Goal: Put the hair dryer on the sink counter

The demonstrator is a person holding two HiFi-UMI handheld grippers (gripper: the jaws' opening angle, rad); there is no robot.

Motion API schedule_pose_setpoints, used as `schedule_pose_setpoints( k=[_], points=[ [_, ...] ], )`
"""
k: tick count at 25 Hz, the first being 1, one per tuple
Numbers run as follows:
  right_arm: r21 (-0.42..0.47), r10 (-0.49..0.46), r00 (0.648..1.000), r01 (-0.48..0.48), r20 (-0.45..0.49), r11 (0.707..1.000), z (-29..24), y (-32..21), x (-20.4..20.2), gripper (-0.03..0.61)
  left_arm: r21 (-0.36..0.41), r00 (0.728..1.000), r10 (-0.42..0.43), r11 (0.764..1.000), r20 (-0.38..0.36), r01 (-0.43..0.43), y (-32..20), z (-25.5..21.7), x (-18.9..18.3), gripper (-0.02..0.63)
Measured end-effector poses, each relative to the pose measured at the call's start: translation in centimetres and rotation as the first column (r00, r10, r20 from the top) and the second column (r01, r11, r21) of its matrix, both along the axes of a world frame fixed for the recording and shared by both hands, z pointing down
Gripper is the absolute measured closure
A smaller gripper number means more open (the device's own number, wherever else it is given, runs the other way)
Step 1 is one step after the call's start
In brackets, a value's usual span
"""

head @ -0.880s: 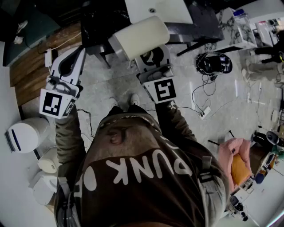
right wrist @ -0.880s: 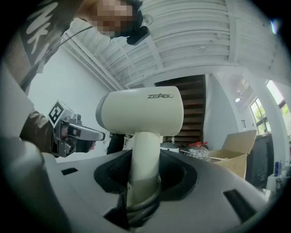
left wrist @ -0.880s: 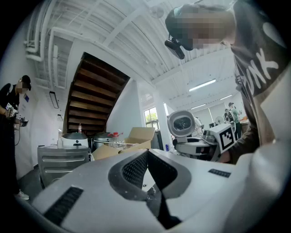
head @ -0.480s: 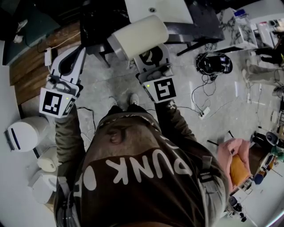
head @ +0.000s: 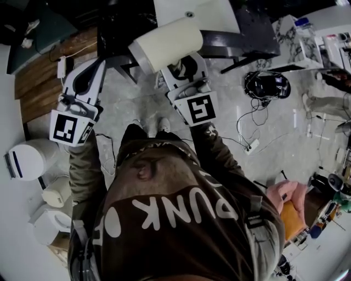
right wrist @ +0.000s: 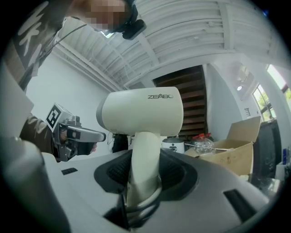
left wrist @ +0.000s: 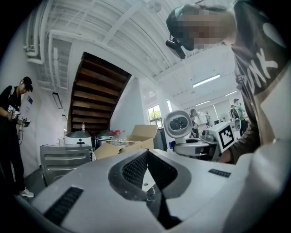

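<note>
The cream hair dryer [head: 167,44] is upright in my right gripper [head: 184,68], held out over the grey floor in front of the person. In the right gripper view its barrel [right wrist: 141,111] stands above the jaws, and both pads press on its handle [right wrist: 144,164], so the right gripper [right wrist: 144,159] is shut on it. My left gripper [head: 93,68] hangs level with it to the left. Its jaws meet with nothing between them, as the left gripper view shows at the left gripper [left wrist: 146,152]. From there the dryer's round end [left wrist: 177,124] shows to the right.
A white slab with a small round hole [head: 194,11] and a dark table [head: 241,33] lie ahead. A black headset with cables [head: 265,85] and a power strip [head: 252,147] are on the floor at right. White round appliances [head: 24,159] stand at left. Another person [left wrist: 11,132] stands beyond.
The right gripper and the hair dryer have shifted slightly up and to the left in the head view. The left gripper has hardly moved.
</note>
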State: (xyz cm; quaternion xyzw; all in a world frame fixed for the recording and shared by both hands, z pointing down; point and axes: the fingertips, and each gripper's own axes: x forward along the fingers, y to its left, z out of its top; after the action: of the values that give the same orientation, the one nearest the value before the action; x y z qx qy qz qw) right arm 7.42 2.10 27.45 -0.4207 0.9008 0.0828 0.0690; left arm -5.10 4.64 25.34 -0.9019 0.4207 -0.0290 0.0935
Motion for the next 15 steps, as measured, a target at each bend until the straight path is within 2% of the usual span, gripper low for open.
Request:
schedule_pose_setpoints(
  k=[6,15],
  points=[
    [-0.06,-0.014,1.0,0.014,-0.014,0.998,1.6,-3.3,0.2,0.414,-0.021,1.0,-0.015,1.0,-0.003,0.014,-2.1,1.2,0.5,0.612],
    [-0.216,-0.018,0.996,-0.001,-0.085,0.976,6.0,-13.6,-4.2,0.414,-0.031,0.999,0.033,0.999,-0.038,-0.035,-9.1,3.0,-2.9,0.612]
  ],
)
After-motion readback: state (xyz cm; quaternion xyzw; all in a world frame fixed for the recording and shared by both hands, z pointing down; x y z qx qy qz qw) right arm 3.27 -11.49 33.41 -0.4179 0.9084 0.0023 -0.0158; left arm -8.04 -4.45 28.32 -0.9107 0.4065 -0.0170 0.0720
